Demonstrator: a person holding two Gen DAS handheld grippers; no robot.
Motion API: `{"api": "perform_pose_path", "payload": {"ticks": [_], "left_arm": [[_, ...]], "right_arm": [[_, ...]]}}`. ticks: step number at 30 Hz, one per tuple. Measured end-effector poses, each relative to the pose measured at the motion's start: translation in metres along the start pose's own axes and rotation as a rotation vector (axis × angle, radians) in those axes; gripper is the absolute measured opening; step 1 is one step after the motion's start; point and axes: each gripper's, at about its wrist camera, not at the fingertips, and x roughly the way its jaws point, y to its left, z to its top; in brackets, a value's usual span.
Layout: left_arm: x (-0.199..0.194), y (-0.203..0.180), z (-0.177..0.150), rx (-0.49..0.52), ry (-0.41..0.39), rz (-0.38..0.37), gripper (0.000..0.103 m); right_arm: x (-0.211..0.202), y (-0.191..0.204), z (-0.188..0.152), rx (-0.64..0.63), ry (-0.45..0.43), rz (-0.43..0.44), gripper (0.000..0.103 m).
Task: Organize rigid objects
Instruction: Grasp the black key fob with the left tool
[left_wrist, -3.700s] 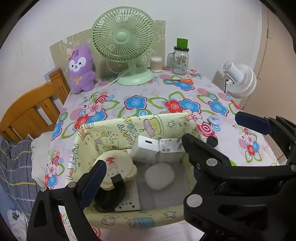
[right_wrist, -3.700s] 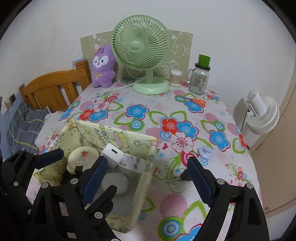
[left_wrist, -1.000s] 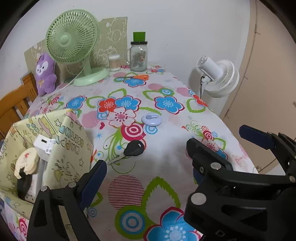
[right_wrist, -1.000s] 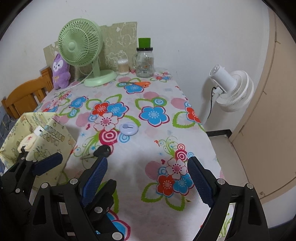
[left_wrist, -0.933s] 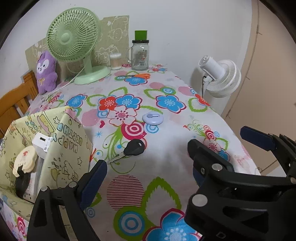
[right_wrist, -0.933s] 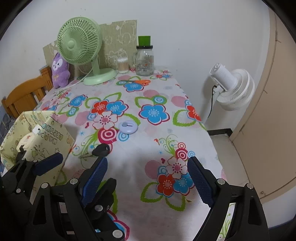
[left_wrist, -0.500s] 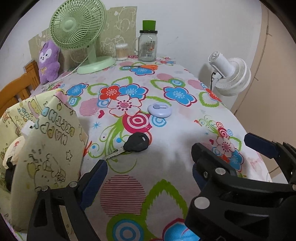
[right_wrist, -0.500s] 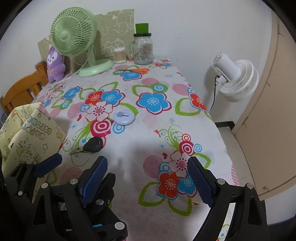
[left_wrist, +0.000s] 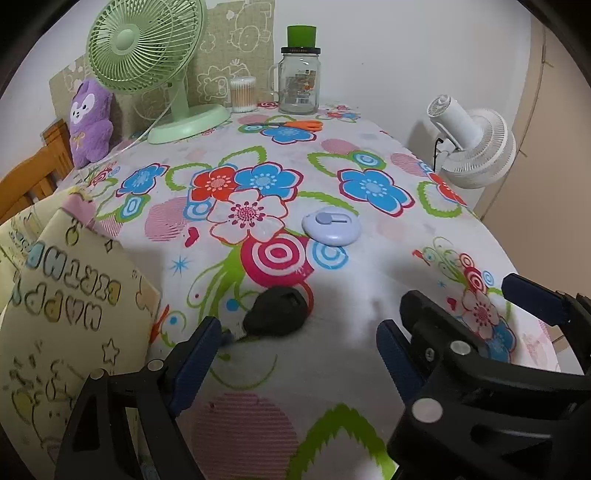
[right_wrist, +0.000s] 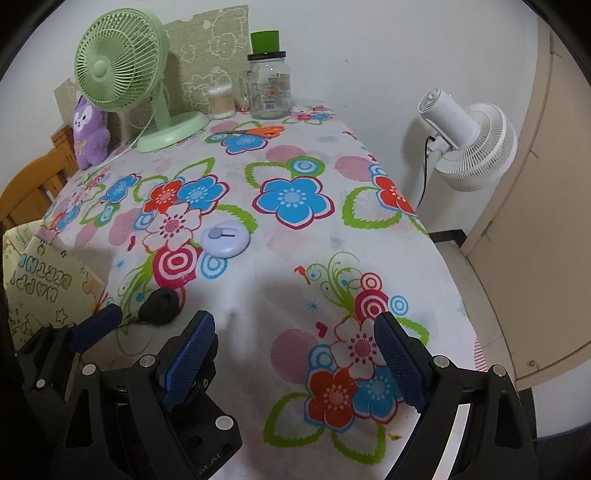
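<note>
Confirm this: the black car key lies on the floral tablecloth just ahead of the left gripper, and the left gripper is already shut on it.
Wrong on the grip. In the left wrist view the left gripper is open, its jaws just closing, the black car key ahead on the floral tablecloth, untouched.

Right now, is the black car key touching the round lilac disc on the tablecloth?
Apart. The left wrist view shows the car key lying nearer the camera, with a stretch of flowered tablecloth plainly visible between it and the disc.
</note>
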Motion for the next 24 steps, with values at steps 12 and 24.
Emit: {"api": "perform_pose_path", "payload": {"ticks": [12,24], "left_arm": [[0.013,0.005,0.01,-0.002,0.013,0.006,0.069],[0.013,0.013,0.017,0.006,0.019,-0.014,0.037]], "right_arm": [[0.012,0.003,0.009,-0.003,0.009,-0.004,0.09],[0.022,0.014,0.018,-0.008,0.011,0.033,0.09]]}}
